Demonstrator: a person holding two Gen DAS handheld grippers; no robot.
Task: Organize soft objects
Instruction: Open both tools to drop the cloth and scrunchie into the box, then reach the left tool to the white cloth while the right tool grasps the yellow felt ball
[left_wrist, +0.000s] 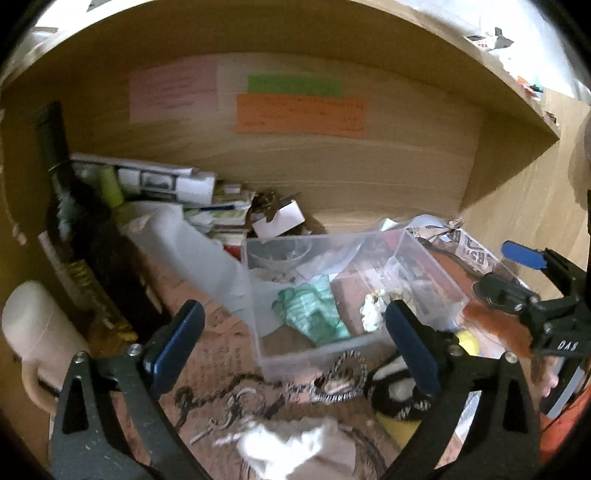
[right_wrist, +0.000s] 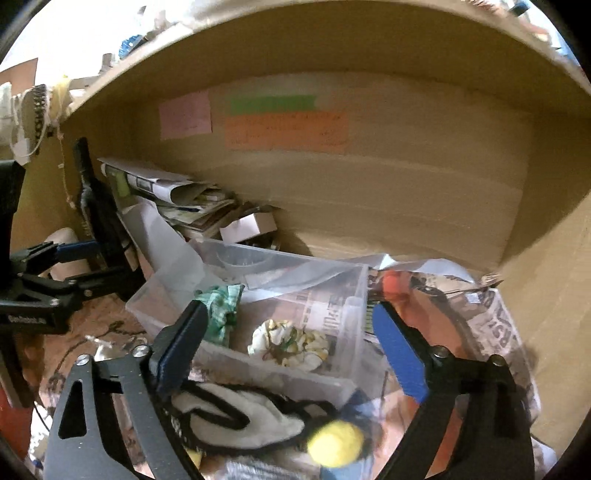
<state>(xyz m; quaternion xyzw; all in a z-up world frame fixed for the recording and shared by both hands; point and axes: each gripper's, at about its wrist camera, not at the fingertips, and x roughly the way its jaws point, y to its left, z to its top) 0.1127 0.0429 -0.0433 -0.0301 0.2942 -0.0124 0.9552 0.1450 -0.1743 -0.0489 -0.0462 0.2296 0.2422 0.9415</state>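
A clear plastic bin (left_wrist: 306, 354) (right_wrist: 280, 373) stands inside a wooden shelf. In it lie a green patterned cloth (left_wrist: 314, 310) (right_wrist: 221, 302) and a white-and-yellow scrunchie (left_wrist: 373, 308) (right_wrist: 291, 341). My left gripper (left_wrist: 295, 332) is open and empty just in front of the bin. My right gripper (right_wrist: 288, 332) is open over the bin's near wall, above the scrunchie; it also shows at the right of the left wrist view (left_wrist: 517, 273). A white-and-black soft toy with a yellow ball (right_wrist: 258, 417) (left_wrist: 399, 391) lies in front of the bin. A white crumpled cloth (left_wrist: 284, 446) lies at the front.
A dark bottle (left_wrist: 81, 236) and a white jug (left_wrist: 37, 332) stand at the left. Stacked papers and a small white box (left_wrist: 280, 218) sit behind. A zebra-patterned scrunchie (left_wrist: 343, 380) and newspaper (right_wrist: 498, 325) lie on the shelf floor. An orange furry piece (left_wrist: 495, 332) is at the right.
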